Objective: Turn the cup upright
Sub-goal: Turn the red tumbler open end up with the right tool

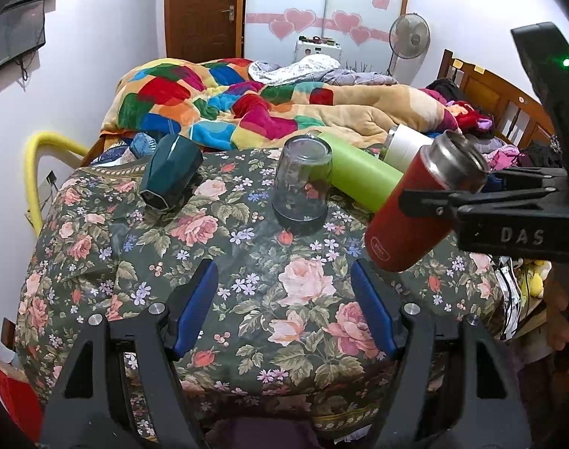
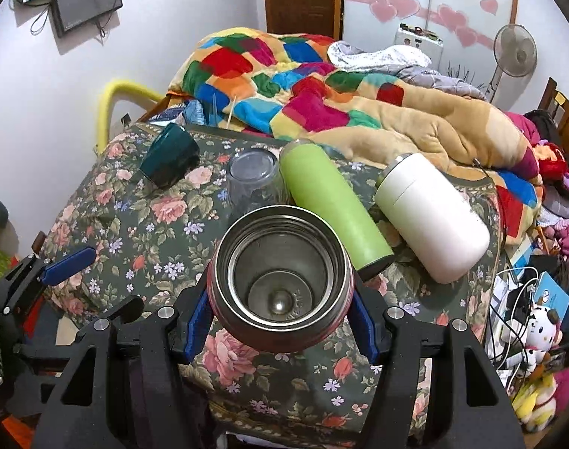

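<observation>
A red steel-lined cup [image 1: 415, 205] is held tilted above the floral tablecloth [image 1: 247, 292], mouth up and to the right. My right gripper [image 2: 280, 318] is shut on it near its steel rim; in the right wrist view I look straight into its open mouth [image 2: 280, 273]. The right gripper shows in the left wrist view [image 1: 434, 202] as a black clamp across the cup. My left gripper [image 1: 284, 299] is open and empty, low over the cloth in front of a clear glass [image 1: 301, 183] that stands upside down.
A dark green cup [image 1: 170, 177] lies tipped at the back left. A green bottle [image 2: 331, 205] and a white bottle [image 2: 432, 213] lie on their sides at the back right. A bed with a colourful quilt [image 1: 247, 104] is behind the table.
</observation>
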The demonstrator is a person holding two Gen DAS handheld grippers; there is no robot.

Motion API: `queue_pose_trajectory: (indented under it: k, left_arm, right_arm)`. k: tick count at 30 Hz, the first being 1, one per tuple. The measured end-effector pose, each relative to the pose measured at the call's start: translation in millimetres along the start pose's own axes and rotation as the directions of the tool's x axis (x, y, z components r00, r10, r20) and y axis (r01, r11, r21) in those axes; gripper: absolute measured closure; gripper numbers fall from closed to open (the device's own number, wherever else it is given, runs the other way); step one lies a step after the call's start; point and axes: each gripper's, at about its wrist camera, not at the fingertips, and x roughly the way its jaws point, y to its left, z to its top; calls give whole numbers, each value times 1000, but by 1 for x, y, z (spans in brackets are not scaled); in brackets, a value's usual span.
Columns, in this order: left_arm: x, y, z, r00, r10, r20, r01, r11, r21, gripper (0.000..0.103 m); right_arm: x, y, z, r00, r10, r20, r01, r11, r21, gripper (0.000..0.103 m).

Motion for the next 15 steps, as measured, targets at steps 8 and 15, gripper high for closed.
queue_pose_trajectory:
  k: [8, 15]
  left_arm:
    - [9, 1, -6, 999, -1, -32, 1, 1000, 0, 30]
    - [9, 6, -10, 999, 5, -43, -5, 1000, -15, 30]
  right_arm:
    - [21, 3, -12, 998, -2, -61, 2, 1000, -7, 44]
    - [26, 10, -18, 997, -25, -75, 22, 999, -44, 43]
